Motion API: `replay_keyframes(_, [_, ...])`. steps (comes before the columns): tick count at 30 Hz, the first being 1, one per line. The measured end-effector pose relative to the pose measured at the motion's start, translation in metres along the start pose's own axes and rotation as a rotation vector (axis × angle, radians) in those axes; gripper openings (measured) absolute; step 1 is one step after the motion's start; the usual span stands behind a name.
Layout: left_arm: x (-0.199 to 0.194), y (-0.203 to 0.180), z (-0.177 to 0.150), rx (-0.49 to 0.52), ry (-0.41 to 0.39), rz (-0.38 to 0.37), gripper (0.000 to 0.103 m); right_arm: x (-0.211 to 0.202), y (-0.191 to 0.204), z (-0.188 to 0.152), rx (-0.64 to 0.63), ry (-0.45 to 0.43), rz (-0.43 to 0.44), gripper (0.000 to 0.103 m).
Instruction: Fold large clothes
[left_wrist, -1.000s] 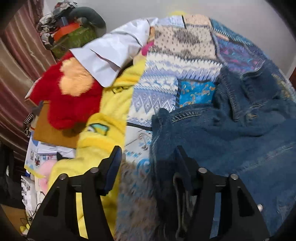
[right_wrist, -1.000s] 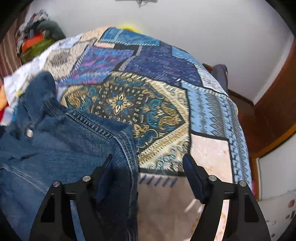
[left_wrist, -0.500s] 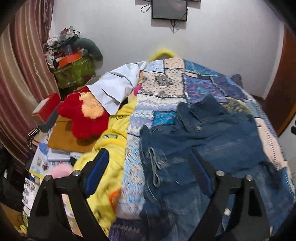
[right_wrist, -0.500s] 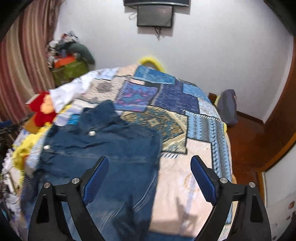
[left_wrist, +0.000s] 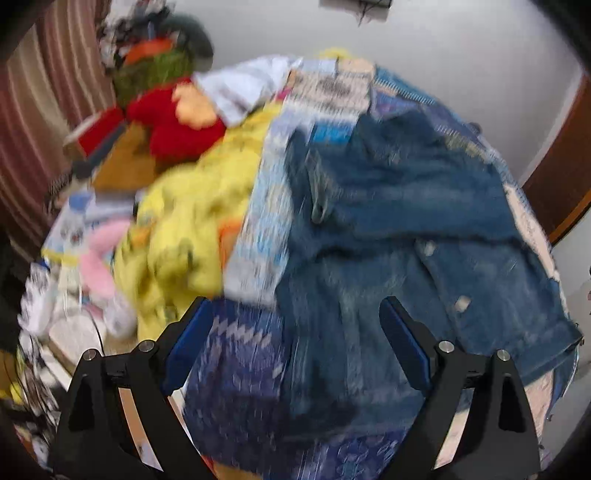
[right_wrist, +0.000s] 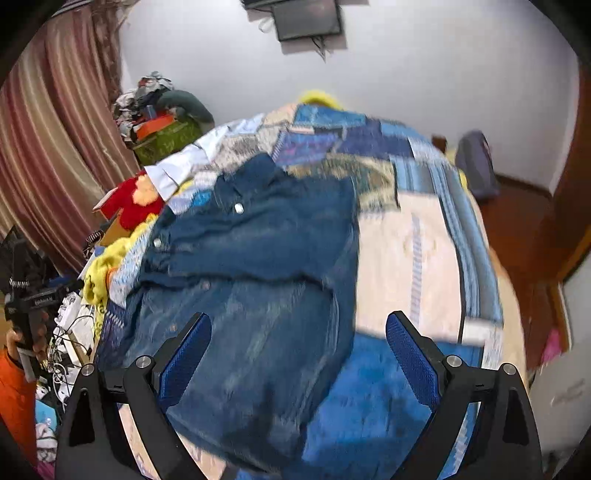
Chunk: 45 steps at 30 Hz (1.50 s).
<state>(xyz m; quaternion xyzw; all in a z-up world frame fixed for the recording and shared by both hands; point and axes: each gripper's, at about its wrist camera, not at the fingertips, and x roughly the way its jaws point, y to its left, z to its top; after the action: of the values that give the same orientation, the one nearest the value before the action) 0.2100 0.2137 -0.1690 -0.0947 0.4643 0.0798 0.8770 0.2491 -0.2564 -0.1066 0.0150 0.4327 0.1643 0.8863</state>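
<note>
- We see the blue denim jacket (right_wrist: 255, 254) lying on the patchwork bed cover (right_wrist: 410, 254), with its top part folded down over the lower part.
- A second ago our left gripper (left_wrist: 295, 341) and right gripper (right_wrist: 298, 345) were right down at the jacket's edges, with cloth between the fingers.
- Now both have pulled back and up, so we see the whole jacket and more of the room.
- The jaws of both grippers have opened wide within the last second. They now stand far apart, and nothing is between them. The jacket lies below them, not touched.
- We think this means one fold is done and we have let go. More folds are likely needed to make it small and neat.
- In the left view the jacket (left_wrist: 399, 229) is near the right side of the bed, and the yellow blanket (left_wrist: 192, 221) and the red plush toy (left_wrist: 177, 122) lie to its left.
- Both pictures are blurry, so small things are hard to see.
- There is a dark screen (right_wrist: 308, 16) on the wall, with no words on it.
- A black tool held by a hand (right_wrist: 31, 338) at the left edge has a small white label, but it is too tiny to read.
- We find no brand name or writing we can read anywhere.
</note>
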Motion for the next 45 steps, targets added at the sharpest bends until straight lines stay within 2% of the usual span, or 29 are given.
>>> replay_keyframes(3, [0.022,0.011,-0.029,-0.037,0.078,0.006,0.092,0.009,-0.009,-0.024,0.060,0.049,-0.002,0.095])
replay_keyframes(8, [0.052,0.021,-0.072,-0.122,0.197,-0.058,0.092,0.028,-0.018,-0.056,0.149,0.142,0.055,0.093])
replay_keyframes(12, [0.071,0.017,-0.093,-0.156,0.260,-0.110,0.091,0.039,-0.012,-0.072,0.177,0.186,0.107,0.081])
replay_keyframes(14, [0.078,0.013,-0.097,-0.159,0.283,-0.133,0.086,0.037,-0.006,-0.072,0.155,0.170,0.099,0.076])
replay_keyframes(15, [0.083,0.011,-0.099,-0.163,0.297,-0.142,0.082,0.037,-0.001,-0.073,0.132,0.169,0.108,0.066])
replay_keyframes(17, [0.089,0.008,-0.102,-0.171,0.316,-0.165,0.073,0.036,0.008,-0.074,0.100,0.162,0.134,0.055])
replay_keyframes(18, [0.092,0.006,-0.103,-0.176,0.323,-0.184,0.063,0.035,0.011,-0.074,0.093,0.159,0.141,0.049])
replay_keyframes(19, [0.093,0.003,-0.103,-0.183,0.328,-0.206,0.057,0.035,0.015,-0.074,0.087,0.152,0.130,0.046])
replay_keyframes(20, [0.093,0.001,-0.103,-0.180,0.323,-0.195,0.056,0.036,0.017,-0.074,0.079,0.147,0.121,0.044])
replay_keyframes(21, [0.092,-0.001,-0.102,-0.171,0.316,-0.187,0.049,0.036,0.017,-0.073,0.074,0.143,0.120,0.039])
replay_keyframes(22, [0.089,-0.004,-0.101,-0.152,0.305,-0.176,0.038,0.036,0.017,-0.071,0.075,0.142,0.125,0.033])
replay_keyframes(23, [0.086,-0.008,-0.100,-0.136,0.298,-0.168,0.033,0.035,0.015,-0.069,0.077,0.141,0.137,0.031])
replay_keyframes(24, [0.082,-0.011,-0.097,-0.115,0.286,-0.153,0.019,0.034,0.013,-0.066,0.079,0.137,0.151,0.027])
replay_keyframes(26, [0.072,-0.011,-0.087,-0.101,0.256,-0.155,0.016,0.033,0.011,-0.055,0.077,0.123,0.175,0.024])
replay_keyframes(29, [0.056,-0.015,-0.071,-0.087,0.202,-0.165,0.014,0.031,0.013,-0.039,0.059,0.091,0.193,0.020])
replay_keyframes(32, [0.031,-0.022,-0.043,-0.052,0.114,-0.164,0.014,0.032,0.018,-0.020,0.039,0.054,0.200,0.017])
replay_keyframes(36, [-0.010,-0.033,0.005,-0.012,-0.061,-0.168,0.013,0.033,0.020,0.011,0.033,-0.008,0.210,0.017])
replay_keyframes(38, [-0.025,-0.036,0.039,-0.006,-0.139,-0.165,0.013,0.035,0.018,0.032,0.035,-0.049,0.199,0.015])
replay_keyframes(45, [-0.013,-0.042,0.133,-0.009,-0.227,-0.102,0.013,0.048,-0.004,0.114,0.085,-0.164,0.151,0.014])
